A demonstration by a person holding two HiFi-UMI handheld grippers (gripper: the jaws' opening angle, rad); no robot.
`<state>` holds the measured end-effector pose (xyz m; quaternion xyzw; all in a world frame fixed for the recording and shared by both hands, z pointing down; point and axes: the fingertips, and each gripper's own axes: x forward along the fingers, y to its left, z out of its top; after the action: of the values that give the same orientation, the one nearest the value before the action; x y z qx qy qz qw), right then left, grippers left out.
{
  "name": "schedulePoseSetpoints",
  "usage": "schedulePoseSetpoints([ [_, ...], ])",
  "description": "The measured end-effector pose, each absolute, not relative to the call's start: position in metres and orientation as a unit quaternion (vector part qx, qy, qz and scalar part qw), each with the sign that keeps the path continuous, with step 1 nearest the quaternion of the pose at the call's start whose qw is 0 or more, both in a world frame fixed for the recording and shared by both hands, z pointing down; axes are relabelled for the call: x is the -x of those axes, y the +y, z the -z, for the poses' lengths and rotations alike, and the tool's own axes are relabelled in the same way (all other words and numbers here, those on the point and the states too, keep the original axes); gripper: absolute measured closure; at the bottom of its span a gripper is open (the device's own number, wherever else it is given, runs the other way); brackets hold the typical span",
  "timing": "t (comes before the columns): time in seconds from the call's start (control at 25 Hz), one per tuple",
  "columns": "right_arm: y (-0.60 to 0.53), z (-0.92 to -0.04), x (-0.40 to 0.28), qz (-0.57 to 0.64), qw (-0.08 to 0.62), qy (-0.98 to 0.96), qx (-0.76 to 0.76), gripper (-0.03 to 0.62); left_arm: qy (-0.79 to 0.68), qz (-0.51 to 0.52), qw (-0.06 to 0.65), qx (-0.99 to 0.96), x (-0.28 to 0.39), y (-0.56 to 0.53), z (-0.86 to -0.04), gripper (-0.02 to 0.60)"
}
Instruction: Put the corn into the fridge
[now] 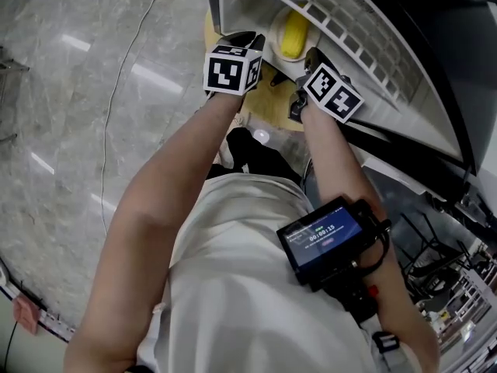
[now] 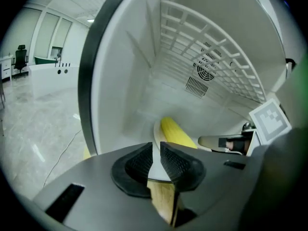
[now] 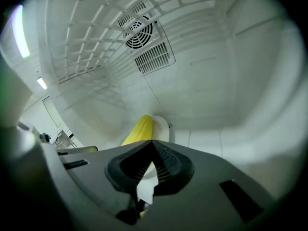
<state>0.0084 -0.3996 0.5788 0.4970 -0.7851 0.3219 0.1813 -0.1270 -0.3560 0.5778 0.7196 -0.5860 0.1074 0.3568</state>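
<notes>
Plainly, corn (image 1: 293, 33) lies inside white fridge (image 2: 144, 71) (floor (image 1: 93, 92) seemingly marble).

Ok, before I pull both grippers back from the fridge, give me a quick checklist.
1. The corn lies on the plate inside the fridge: ok.
2. The left gripper is empty, fingers slightly apart: ok.
3. The right gripper is empty, fingers together at the tips: ok.
4. Neither gripper touches the plate: cannot tell, since the fingers hide its near rim.
</notes>
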Motion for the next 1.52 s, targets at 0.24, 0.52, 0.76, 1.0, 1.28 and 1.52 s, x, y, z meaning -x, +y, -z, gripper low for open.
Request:
schedulePoseSetpoints([
  [0.24,-0.373,-0.561,0.006,-0.309,0.173,-0.812,-0.463,0.586,-0.589,-0.089,0.345,-0.726,0.129,-0.319,-0.552,0.574],
  [0.52,-0.342,-0.537,0.022,-0.296,0.163,-0.844,-0.417,0.586,-0.568,-0.056,0.340,-0.747,0.125,-0.265,-0.528,0.574],
  [0.76,-0.306,-0.517,0.026,-0.292,0.147,-0.865,-0.381,0.586,-0.562,-0.039,0.331,-0.757,0.135,-0.220,-0.511,0.574],
  [1.0,-0.274,-0.490,0.032,-0.287,0.118,-0.883,-0.352,0.586,-0.552,-0.022,0.324,-0.768,0.144,-0.184,-0.495,0.574],
  [1.28,-0.240,-0.469,0.028,-0.278,0.098,-0.898,-0.328,0.586,-0.538,0.010,0.302,-0.787,0.146,-0.158,-0.468,0.574],
  [1.52,-0.207,-0.463,0.024,-0.280,0.089,-0.901,-0.318,0.586,-0.522,0.015,0.285,-0.804,0.136,-0.134,-0.453,0.574],
])
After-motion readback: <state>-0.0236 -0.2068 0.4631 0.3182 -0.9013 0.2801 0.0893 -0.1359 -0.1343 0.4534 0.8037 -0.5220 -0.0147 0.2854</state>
